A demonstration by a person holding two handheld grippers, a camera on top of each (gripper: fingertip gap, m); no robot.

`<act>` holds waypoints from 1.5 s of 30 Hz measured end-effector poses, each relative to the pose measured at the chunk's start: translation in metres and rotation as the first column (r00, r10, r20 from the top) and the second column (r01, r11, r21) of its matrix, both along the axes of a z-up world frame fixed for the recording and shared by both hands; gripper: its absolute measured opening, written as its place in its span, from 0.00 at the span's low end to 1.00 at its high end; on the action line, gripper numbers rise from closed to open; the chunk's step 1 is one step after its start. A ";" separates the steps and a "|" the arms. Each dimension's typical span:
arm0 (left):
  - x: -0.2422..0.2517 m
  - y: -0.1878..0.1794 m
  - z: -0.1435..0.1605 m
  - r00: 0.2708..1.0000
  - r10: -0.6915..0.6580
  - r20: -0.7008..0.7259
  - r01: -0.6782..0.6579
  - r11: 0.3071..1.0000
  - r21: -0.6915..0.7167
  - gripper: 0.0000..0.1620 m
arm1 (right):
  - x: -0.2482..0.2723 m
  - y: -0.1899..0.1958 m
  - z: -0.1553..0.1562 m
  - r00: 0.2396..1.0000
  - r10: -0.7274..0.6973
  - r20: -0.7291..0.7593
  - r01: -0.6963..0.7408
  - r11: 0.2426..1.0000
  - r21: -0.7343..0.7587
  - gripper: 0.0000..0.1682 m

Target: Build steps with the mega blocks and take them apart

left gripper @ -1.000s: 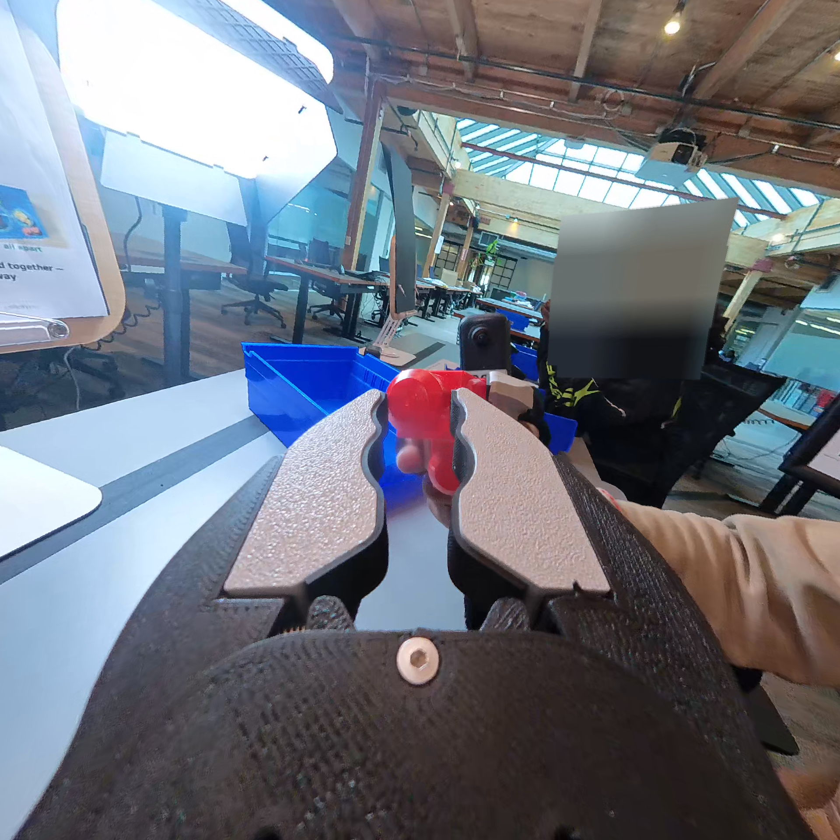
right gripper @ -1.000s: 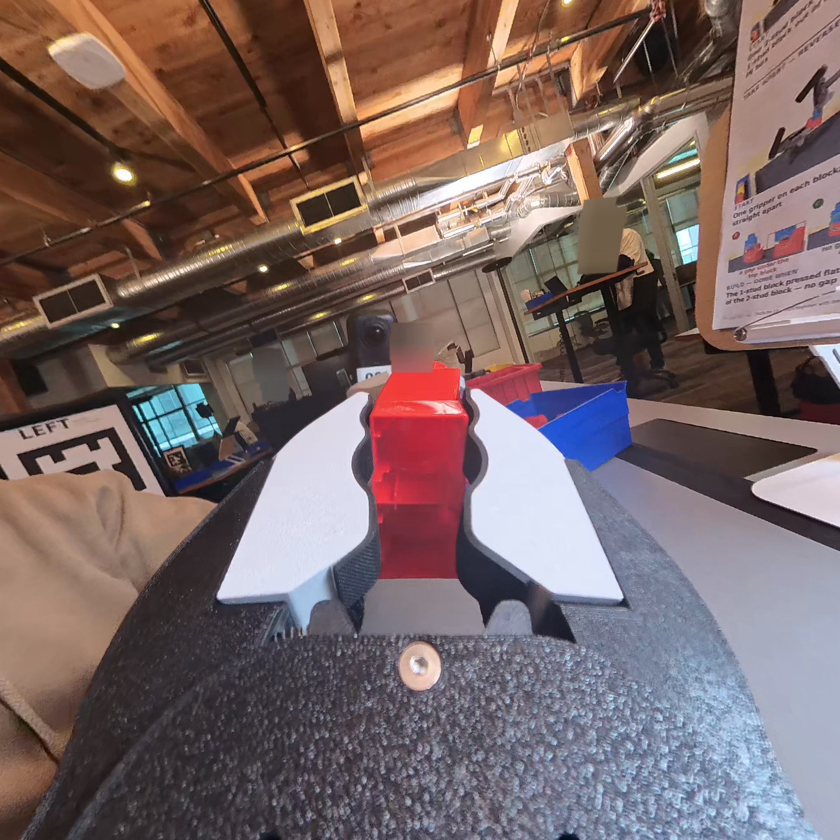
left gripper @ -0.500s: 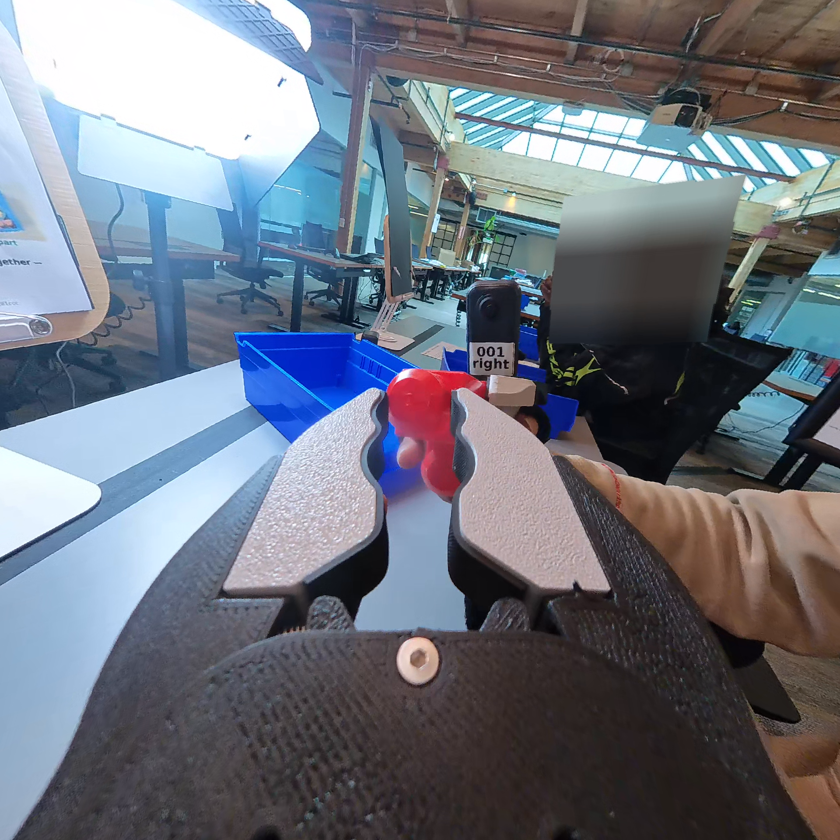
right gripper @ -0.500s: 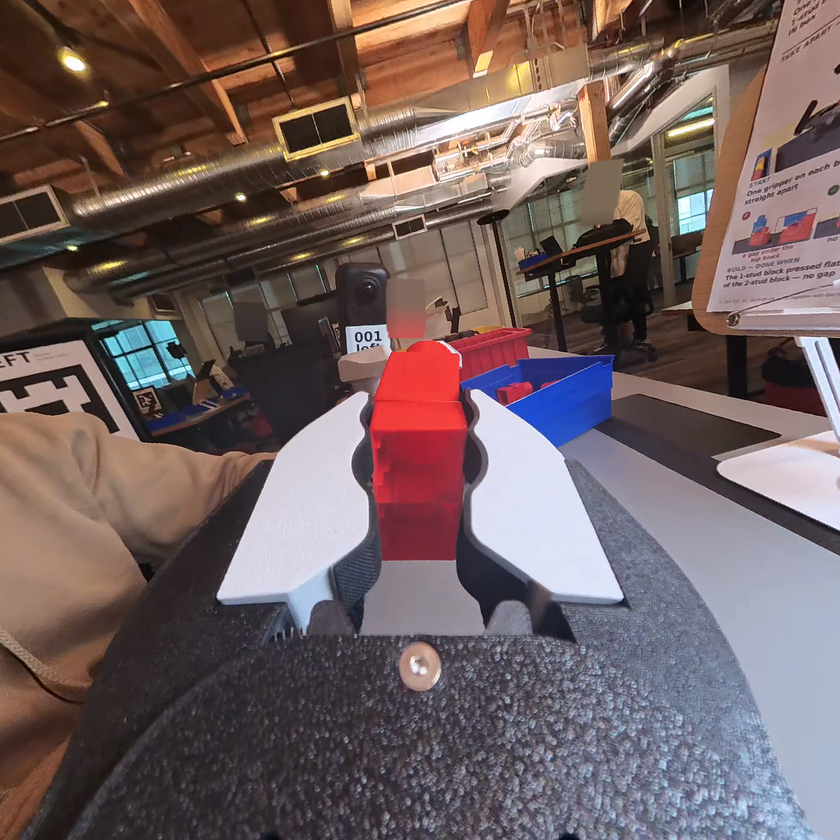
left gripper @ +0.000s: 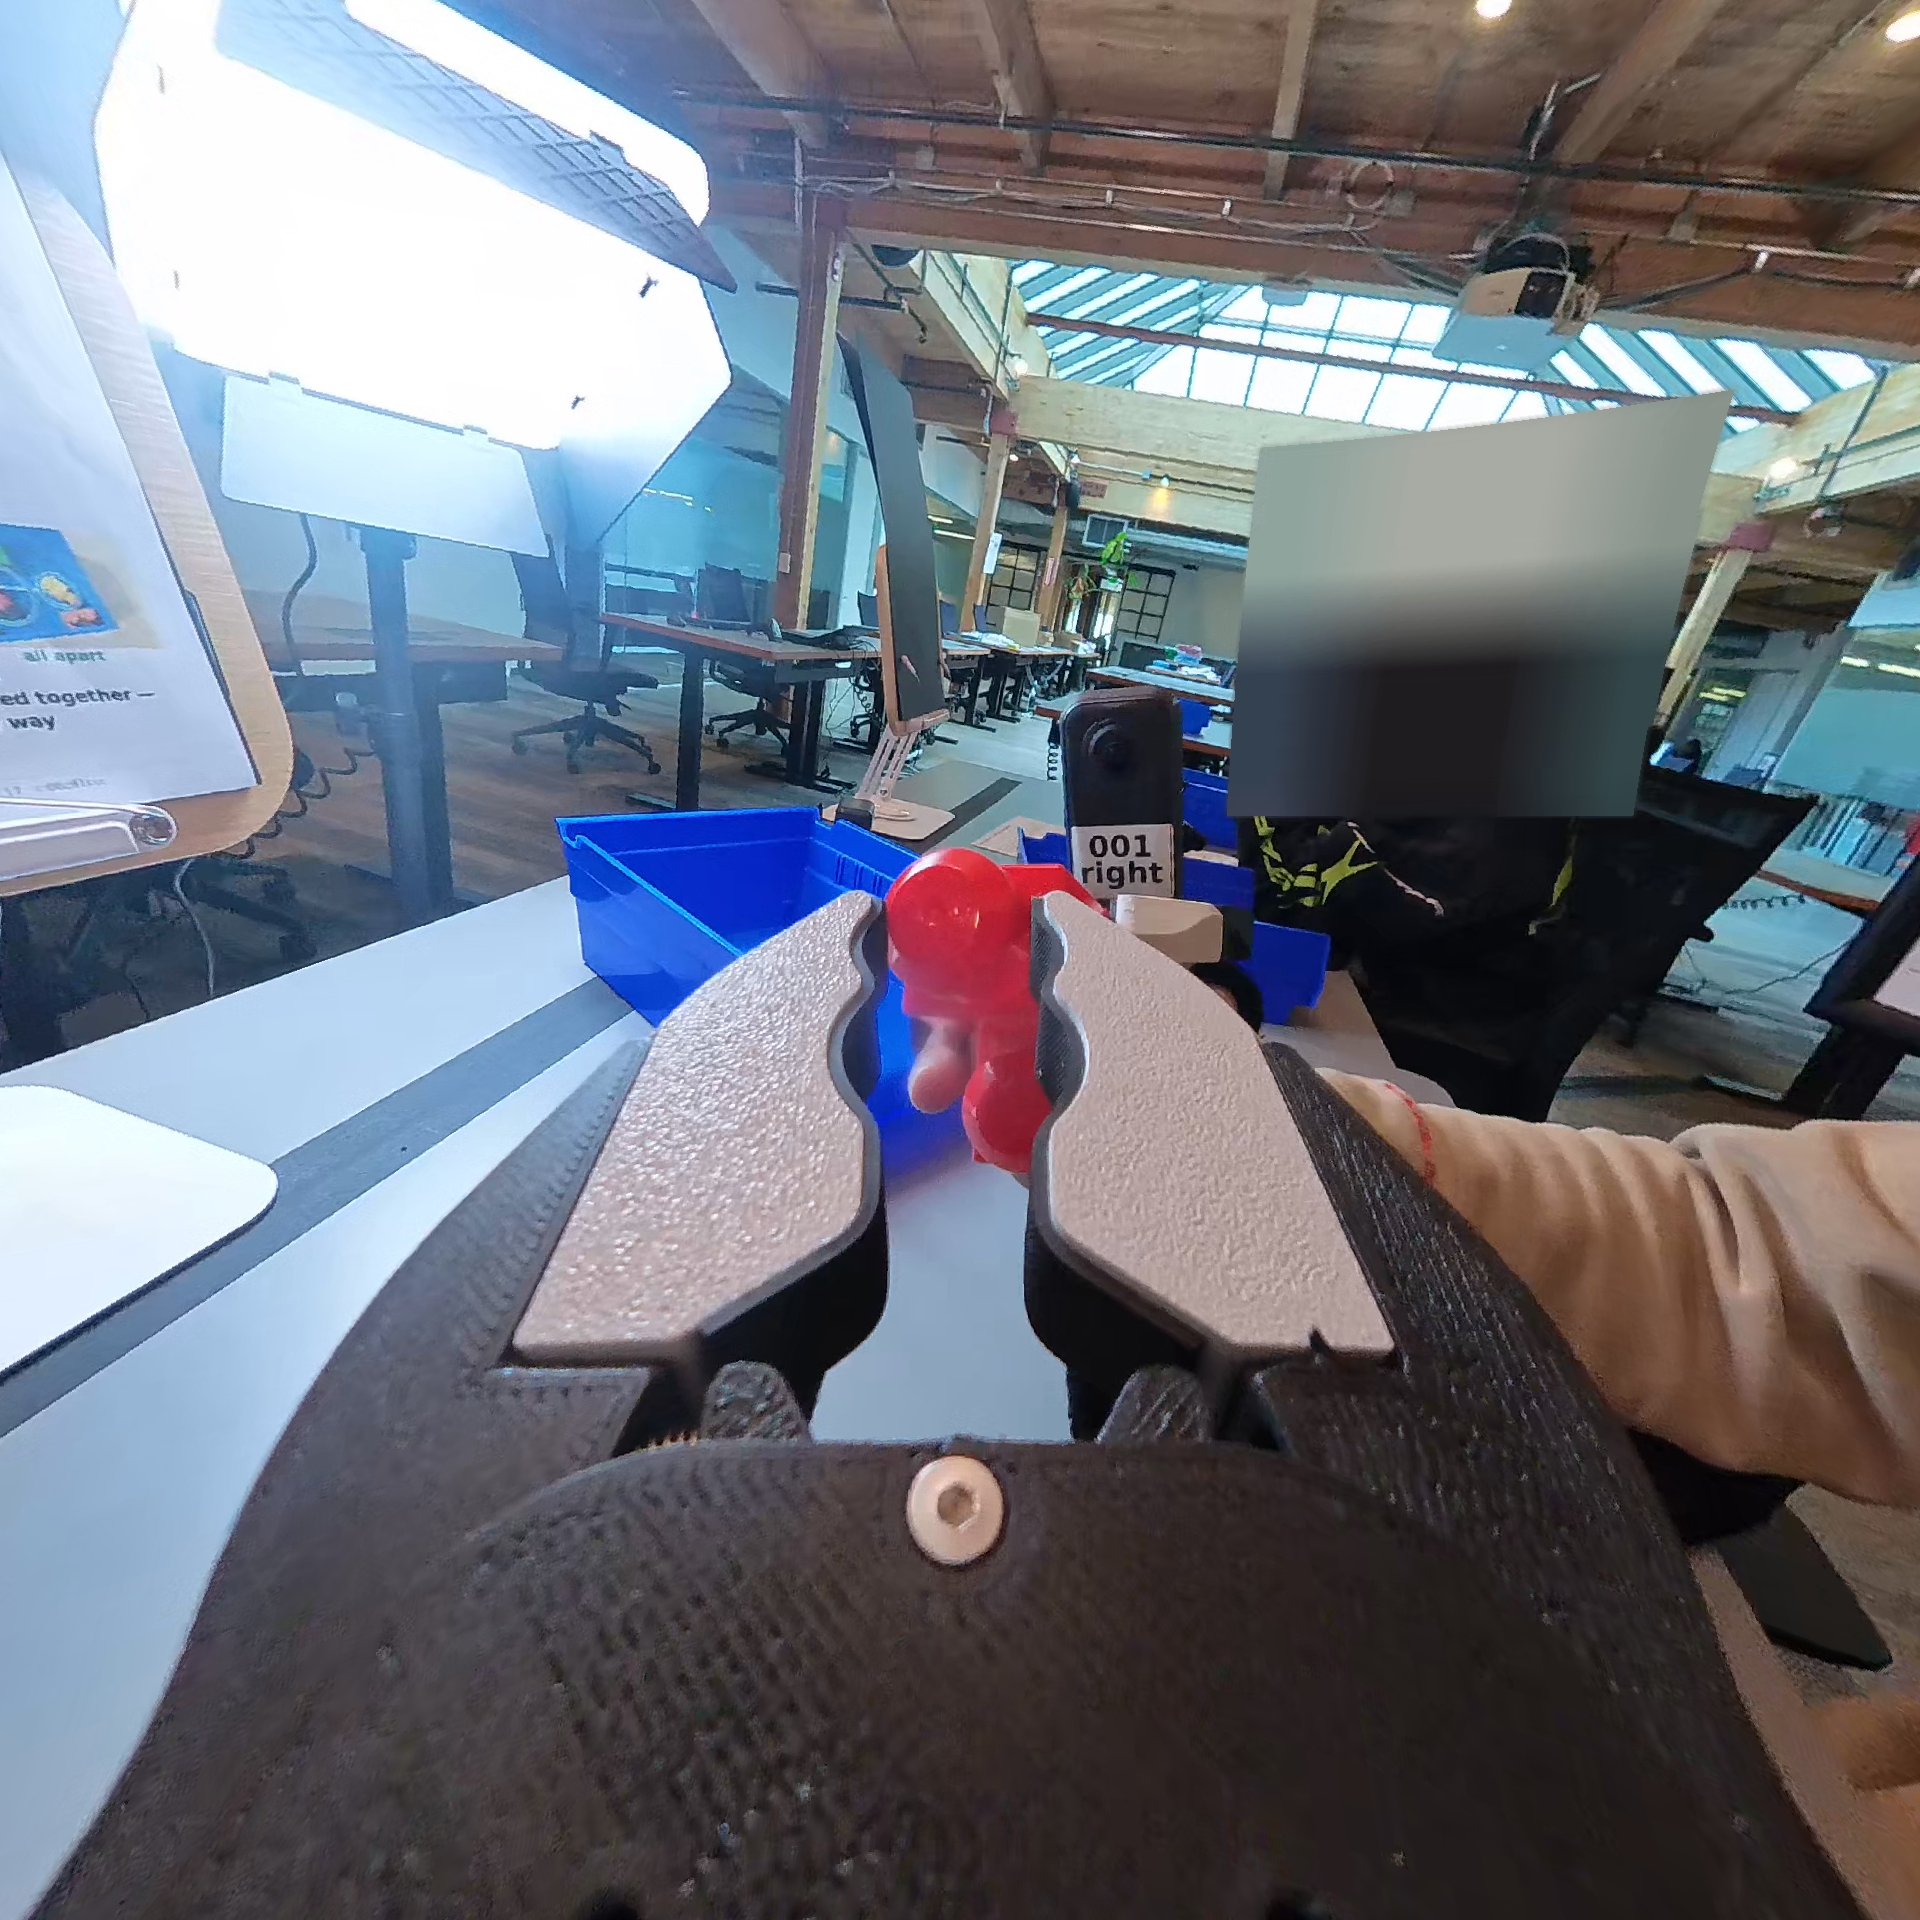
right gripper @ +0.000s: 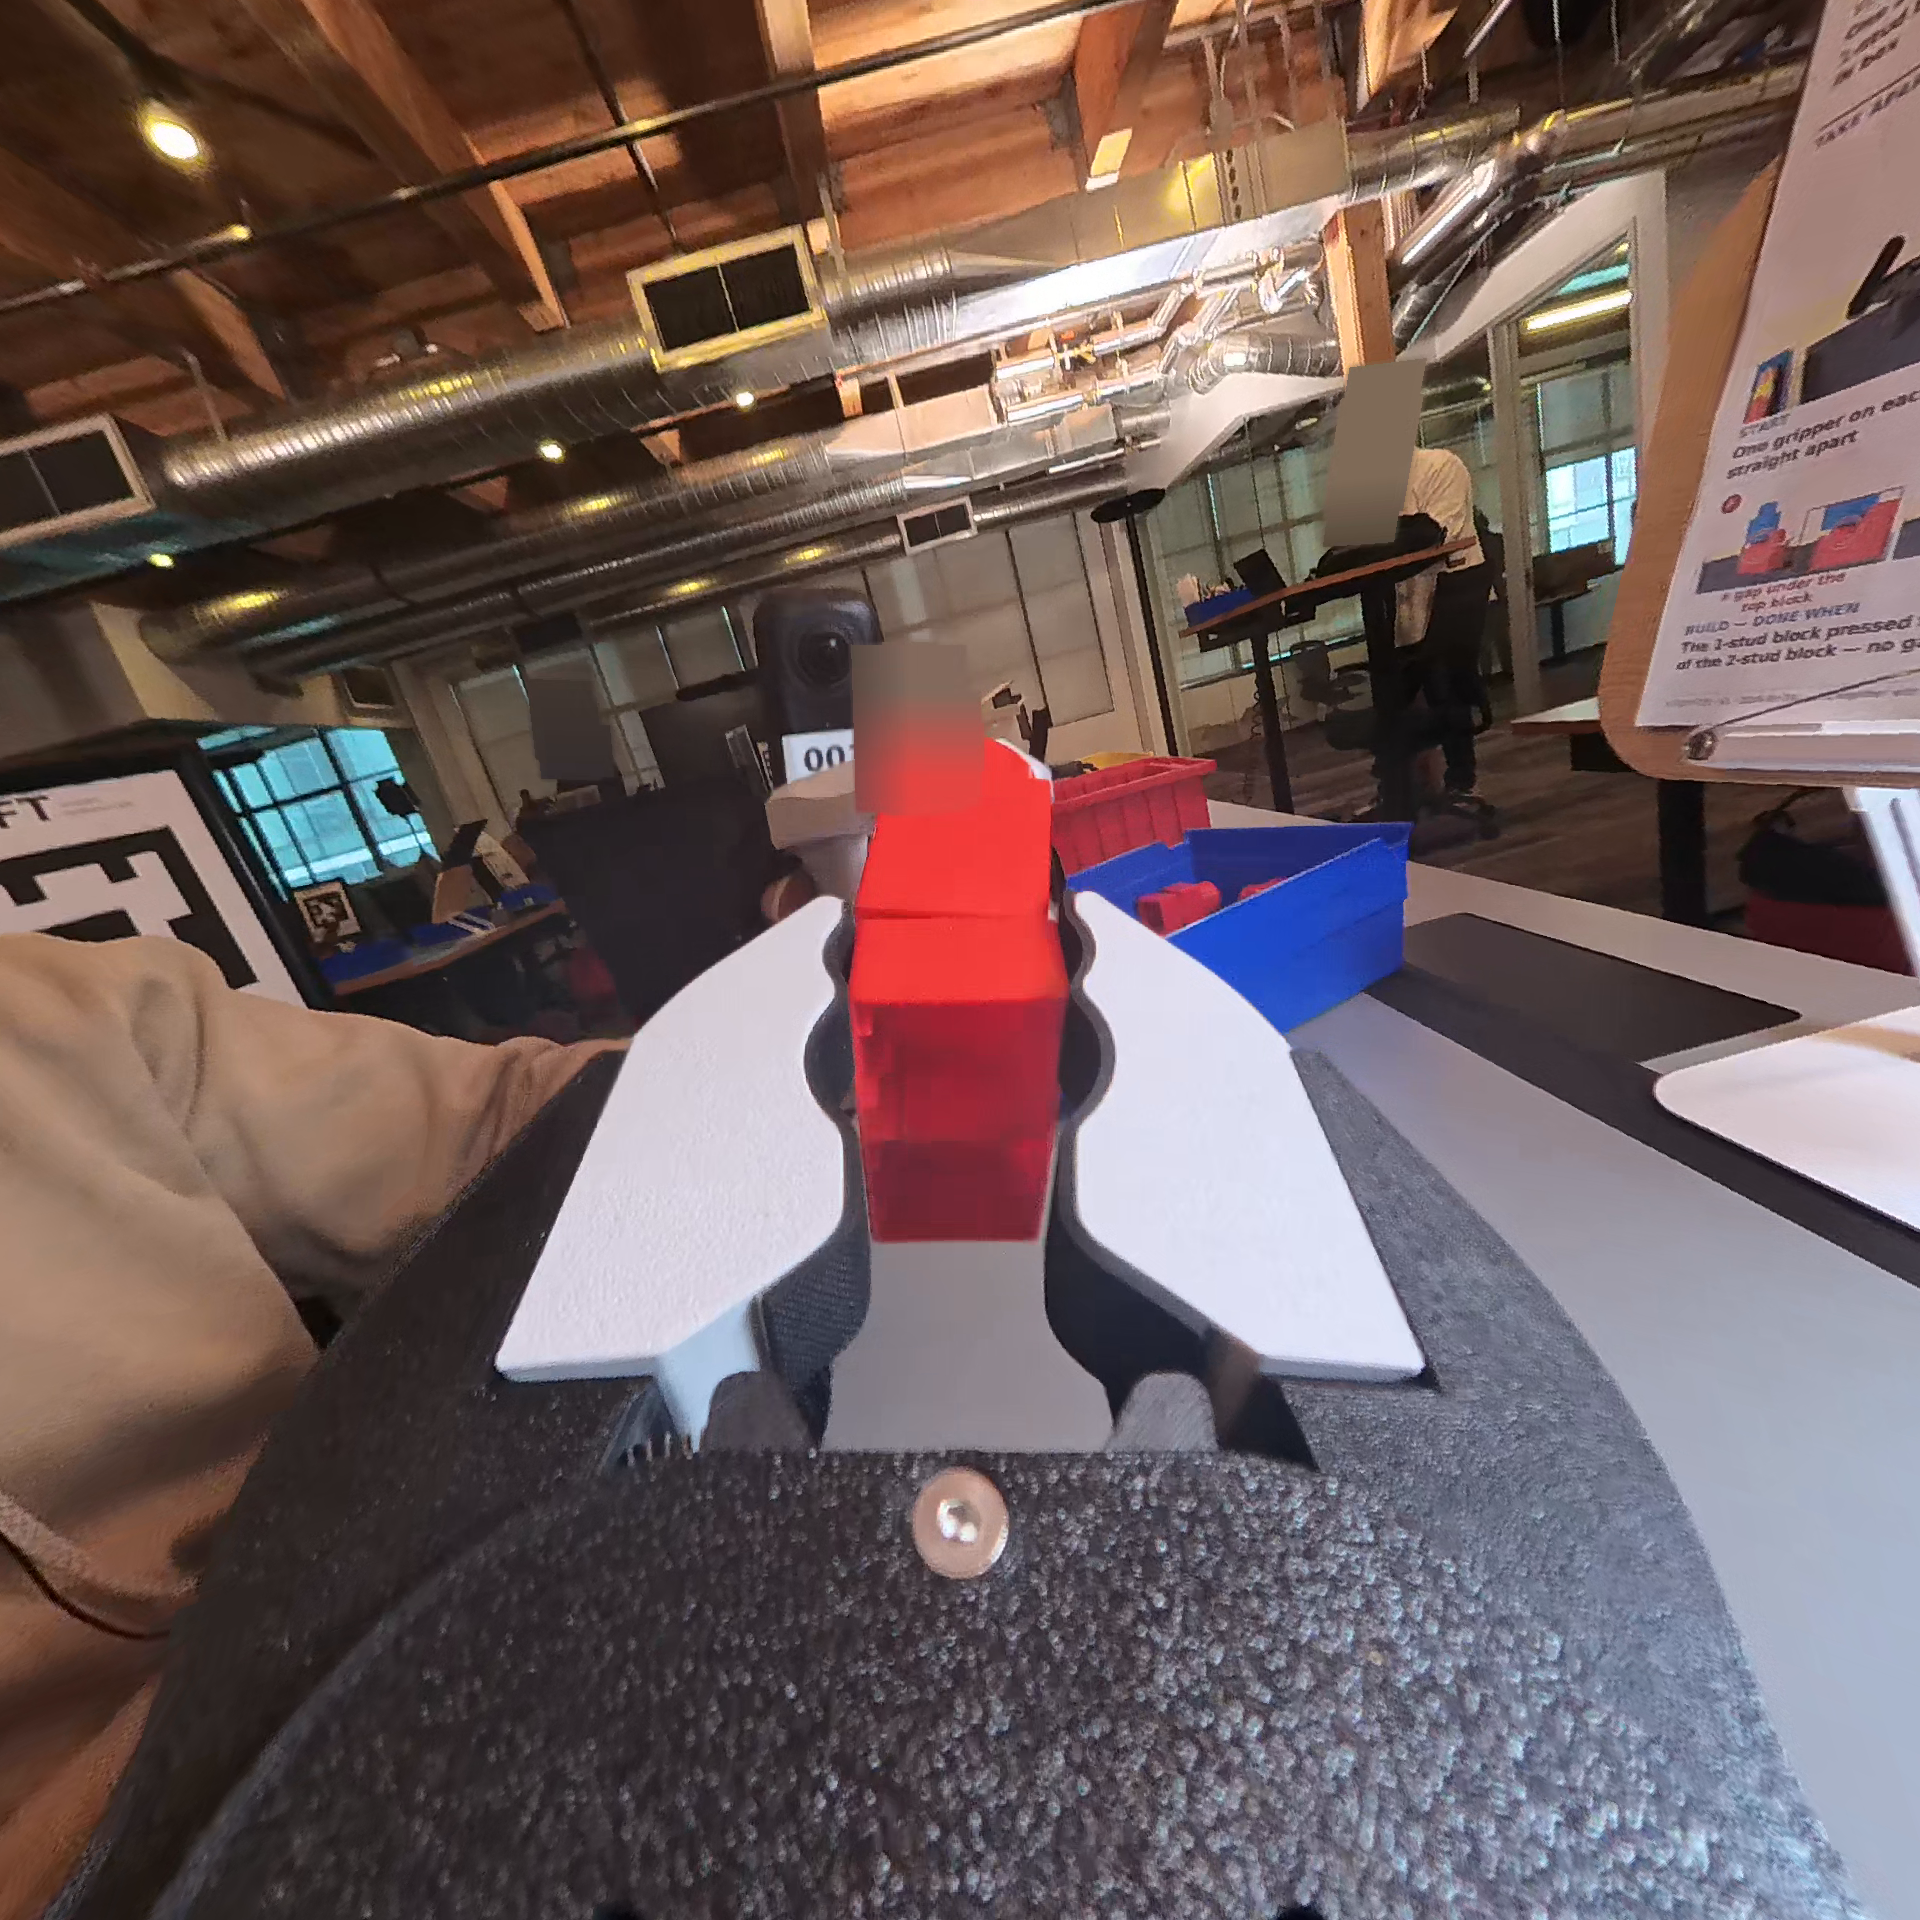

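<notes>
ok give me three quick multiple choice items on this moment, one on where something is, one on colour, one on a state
1. Where is the blue bin in the right wrist view?
A. on the grey table, right of the tool
B. on the floor
C. on the clipboard

2. What colour are the blocks held between the two tools?
A. yellow
B. red
C. green

3. What is the right tool doing?
A. wide open over the bin
B. lying on the table
C. shut on the blocks

Answers:
1 A, the bin sits on the table to the right of the fingers.
2 B, both views show red blocks.
3 C, its fingers press on both sides of the red blocks; the left tool grips the far end too.
</notes>
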State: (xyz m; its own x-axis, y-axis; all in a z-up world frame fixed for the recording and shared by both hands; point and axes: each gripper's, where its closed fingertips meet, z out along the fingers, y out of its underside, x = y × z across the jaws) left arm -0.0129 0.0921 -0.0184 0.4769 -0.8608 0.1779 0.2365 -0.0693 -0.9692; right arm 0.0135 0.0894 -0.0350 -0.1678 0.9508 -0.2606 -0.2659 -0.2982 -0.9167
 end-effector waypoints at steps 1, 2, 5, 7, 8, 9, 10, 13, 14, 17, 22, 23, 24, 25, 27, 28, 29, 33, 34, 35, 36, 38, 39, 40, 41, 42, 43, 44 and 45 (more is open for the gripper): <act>-0.001 0.000 0.001 1.000 0.000 -0.013 0.000 1.000 0.011 0.16 | -0.002 -0.001 -0.003 1.000 -0.001 0.020 0.000 1.000 0.013 0.22; -0.002 -0.001 0.001 1.000 -0.001 -0.026 0.002 1.000 0.022 0.16 | -0.004 -0.002 -0.005 0.999 0.000 0.037 -0.001 1.000 0.022 0.22; -0.010 0.001 0.003 0.999 0.012 -0.051 -0.009 0.999 0.043 0.16 | -0.010 -0.004 -0.016 0.995 0.003 0.096 -0.007 0.999 0.042 0.22; -0.023 0.004 0.007 0.999 0.006 -0.037 -0.005 0.999 0.038 0.16 | -0.014 -0.005 -0.026 0.989 -0.004 0.150 -0.005 0.998 0.063 0.22; -0.028 0.005 0.005 0.998 -0.001 -0.057 0.003 1.000 0.026 0.16 | -0.016 -0.004 -0.029 0.985 -0.019 0.169 0.006 0.997 0.075 0.22; -0.035 0.009 0.002 0.996 0.020 -0.085 -0.018 0.999 0.028 0.16 | -0.018 -0.003 -0.032 0.982 -0.032 0.188 0.017 0.996 0.085 0.22; -0.041 0.015 -0.005 0.991 0.044 -0.129 -0.041 0.999 0.028 0.16 | -0.019 -0.002 -0.034 0.979 -0.046 0.199 0.028 0.995 0.093 0.22; -0.048 0.024 -0.043 0.963 -0.004 -0.268 -0.015 0.997 -0.070 0.16 | -0.018 0.003 -0.030 0.982 -0.079 0.174 0.064 0.994 0.094 0.22; -0.049 0.027 -0.055 0.957 -0.007 -0.289 -0.021 0.995 -0.093 0.16 | -0.016 0.005 -0.027 0.984 -0.084 0.154 0.072 0.994 0.081 0.22; -0.046 0.029 -0.105 0.883 -0.091 -0.460 0.001 0.982 -0.190 0.16 | -0.013 0.014 -0.028 0.984 -0.109 0.140 0.104 0.994 0.046 0.22; -0.046 0.025 -0.163 0.704 -0.138 -0.697 0.001 0.981 -0.194 0.16 | -0.018 0.018 -0.044 0.974 -0.118 0.192 0.112 0.993 0.040 0.22; -0.043 0.023 -0.162 0.712 -0.152 -0.686 0.013 0.979 -0.204 0.16 | -0.020 0.017 -0.046 0.974 -0.116 0.197 0.110 0.993 0.040 0.22; -0.041 0.022 -0.161 0.715 -0.158 -0.681 0.021 0.979 -0.205 0.16 | -0.021 0.017 -0.047 0.973 -0.115 0.202 0.108 0.993 0.043 0.22; -0.040 0.021 -0.160 0.717 -0.162 -0.678 0.032 0.979 -0.201 0.16 | -0.022 0.016 -0.047 0.972 -0.113 0.205 0.106 0.993 0.044 0.22; -0.033 0.015 -0.153 0.745 -0.189 -0.640 0.077 0.977 -0.198 0.16 | -0.023 0.015 -0.047 0.974 -0.104 0.200 0.099 0.994 0.036 0.22; -0.028 0.012 -0.149 0.763 -0.204 -0.613 0.100 0.975 -0.200 0.16 | -0.024 0.015 -0.047 0.975 -0.101 0.199 0.097 0.995 0.032 0.22; -0.026 0.010 -0.148 0.763 -0.214 -0.610 0.107 0.973 -0.206 0.16 | -0.025 0.015 -0.049 0.974 -0.100 0.203 0.096 0.995 0.029 0.22; -0.027 0.005 -0.171 0.636 -0.212 -0.742 0.114 0.977 -0.181 0.16 | -0.031 0.014 -0.065 0.959 -0.096 0.266 0.088 0.995 0.040 0.22; -0.027 0.003 -0.175 0.619 -0.225 -0.753 0.120 0.974 -0.192 0.17 | -0.033 0.013 -0.068 0.956 -0.095 0.278 0.086 0.995 0.045 0.22; -0.026 0.000 -0.175 0.621 -0.242 -0.745 0.134 0.970 -0.203 0.16 | -0.034 0.012 -0.069 0.954 -0.094 0.284 0.083 0.995 0.050 0.22; -0.024 -0.005 -0.175 0.622 -0.272 -0.734 0.156 0.962 -0.224 0.17 | -0.035 0.011 -0.069 0.954 -0.092 0.286 0.080 0.995 0.055 0.22; -0.025 -0.009 -0.175 0.618 -0.301 -0.726 0.177 0.953 -0.244 0.17 | -0.036 0.009 -0.068 0.955 -0.087 0.283 0.073 0.995 0.060 0.22; -0.026 -0.010 -0.174 0.621 -0.307 -0.721 0.181 0.951 -0.249 0.20 | -0.036 0.008 -0.066 0.957 -0.084 0.278 0.070 0.996 0.059 0.22; -0.025 -0.011 -0.171 0.633 -0.315 -0.708 0.187 0.949 -0.255 0.25 | -0.036 0.007 -0.065 0.959 -0.080 0.273 0.067 0.996 0.056 0.22; -0.024 -0.013 -0.166 0.652 -0.326 -0.685 0.200 0.945 -0.259 0.27 | -0.036 0.006 -0.063 0.961 -0.077 0.265 0.066 0.996 0.053 0.22; -0.020 -0.016 -0.157 0.681 -0.335 -0.652 0.222 0.942 -0.252 0.29 | -0.035 0.005 -0.060 0.965 -0.072 0.251 0.061 0.997 0.052 0.22; -0.015 -0.019 -0.146 0.713 -0.346 -0.609 0.249 0.938 -0.242 0.31 | -0.035 0.002 -0.056 0.972 -0.062 0.229 0.051 0.997 0.050 0.22; -0.008 -0.023 -0.135 0.744 -0.360 -0.563 0.276 0.933 -0.232 0.33 | -0.034 -0.002 -0.049 0.979 -0.047 0.199 0.038 0.998 0.047 0.22; 0.000 -0.028 -0.124 0.768 -0.384 -0.512 0.312 0.923 -0.225 0.37 | -0.034 -0.005 -0.042 0.986 -0.033 0.163 0.026 0.999 0.042 0.22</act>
